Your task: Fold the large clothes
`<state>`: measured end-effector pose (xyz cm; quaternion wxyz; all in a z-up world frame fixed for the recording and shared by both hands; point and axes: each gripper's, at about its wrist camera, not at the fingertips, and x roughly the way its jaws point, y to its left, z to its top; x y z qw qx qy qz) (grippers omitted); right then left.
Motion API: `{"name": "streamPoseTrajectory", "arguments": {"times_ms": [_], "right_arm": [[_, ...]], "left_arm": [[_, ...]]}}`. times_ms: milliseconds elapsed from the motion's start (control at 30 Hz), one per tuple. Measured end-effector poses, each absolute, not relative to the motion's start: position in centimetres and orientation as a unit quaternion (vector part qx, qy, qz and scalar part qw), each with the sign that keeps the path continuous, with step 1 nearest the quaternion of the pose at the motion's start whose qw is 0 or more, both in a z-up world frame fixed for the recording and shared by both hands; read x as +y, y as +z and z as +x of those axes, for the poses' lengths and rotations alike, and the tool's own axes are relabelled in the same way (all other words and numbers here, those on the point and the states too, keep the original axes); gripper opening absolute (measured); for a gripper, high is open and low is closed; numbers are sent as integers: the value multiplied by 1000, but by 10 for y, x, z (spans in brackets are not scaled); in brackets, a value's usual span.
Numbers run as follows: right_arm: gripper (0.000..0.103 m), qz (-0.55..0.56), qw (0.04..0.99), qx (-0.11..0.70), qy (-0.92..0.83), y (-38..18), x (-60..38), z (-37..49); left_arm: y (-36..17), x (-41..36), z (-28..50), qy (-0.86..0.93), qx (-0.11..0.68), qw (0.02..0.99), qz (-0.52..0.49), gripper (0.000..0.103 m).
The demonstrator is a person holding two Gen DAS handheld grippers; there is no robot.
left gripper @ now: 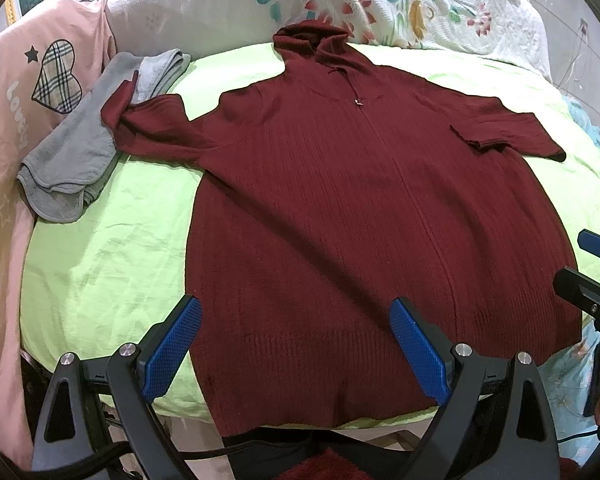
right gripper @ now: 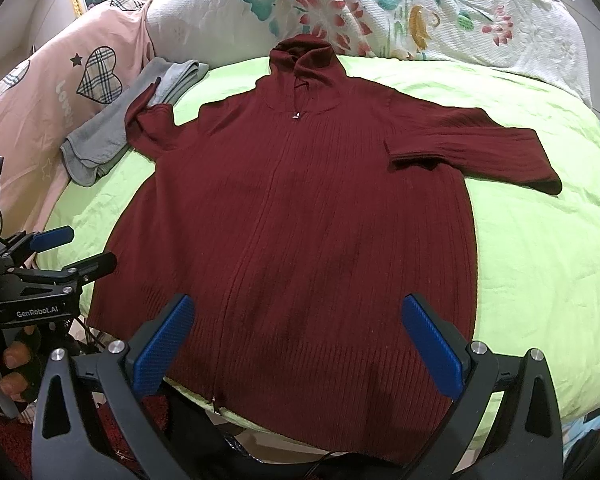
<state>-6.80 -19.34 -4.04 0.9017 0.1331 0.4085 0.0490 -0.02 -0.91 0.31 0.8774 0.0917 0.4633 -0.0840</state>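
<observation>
A dark red ribbed zip hoodie (left gripper: 340, 200) (right gripper: 292, 220) lies spread flat, front up, on a light green sheet (left gripper: 100, 264) (right gripper: 540, 260), hood toward the far side. Its right sleeve (right gripper: 480, 152) is folded back across itself; the left sleeve (left gripper: 152, 128) is bunched near a grey cloth. My left gripper (left gripper: 296, 344) hovers open over the hem's left part, nothing between its blue pads. My right gripper (right gripper: 300, 340) hovers open above the hem's middle and right part, also holding nothing. Each gripper shows at the edge of the other's view: the right gripper (left gripper: 596, 264) and the left gripper (right gripper: 68, 250).
A folded grey cloth (left gripper: 84, 152) (right gripper: 112, 136) lies at the sheet's far left. Pink bedding with a plaid heart (left gripper: 56, 76) is piled on the left. A white floral quilt (left gripper: 400, 4) (right gripper: 400, 8) runs along the back. A person's gloved hand (right gripper: 12, 364) holds the left gripper's handle.
</observation>
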Motion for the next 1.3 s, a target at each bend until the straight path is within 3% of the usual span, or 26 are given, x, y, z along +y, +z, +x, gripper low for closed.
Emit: {"name": "streamPoseTrajectory", "arguments": {"times_ms": [467,633,700,767,1000,1133,1167,1233,1267,1300], "right_arm": [[101,135,907,397,40,-37,-215,-44],[94,133,916,379,23,-30,-244,-5],[89,120,917,379,14,-30,-253,16],[77,107,919,379,7,-31,-259,35],[74,53,903,426,7,-60,-274,104],[57,18,884,466,-1,-86,-278,127],[45,13,881,473,-4,-91,-279,130],[34,10,875,485,-7,-98,-284,135],[16,19,876,482,0,-96,-287,135],[10,15,876,482,-11,-95,-289,135]], "left_arm": [[-4,-12,20,-118,463,875,80,96],[5,-6,44,-96,450,885,68,96],[8,-2,53,-91,444,889,57,96],[11,1,62,-86,442,891,50,96],[3,5,81,-76,456,886,49,96],[-6,5,88,-74,466,880,53,96],[-9,5,89,-74,469,878,54,96],[-13,5,93,-74,473,876,54,96],[-15,5,95,-74,475,875,53,96],[-16,4,96,-75,477,874,53,96]]}}
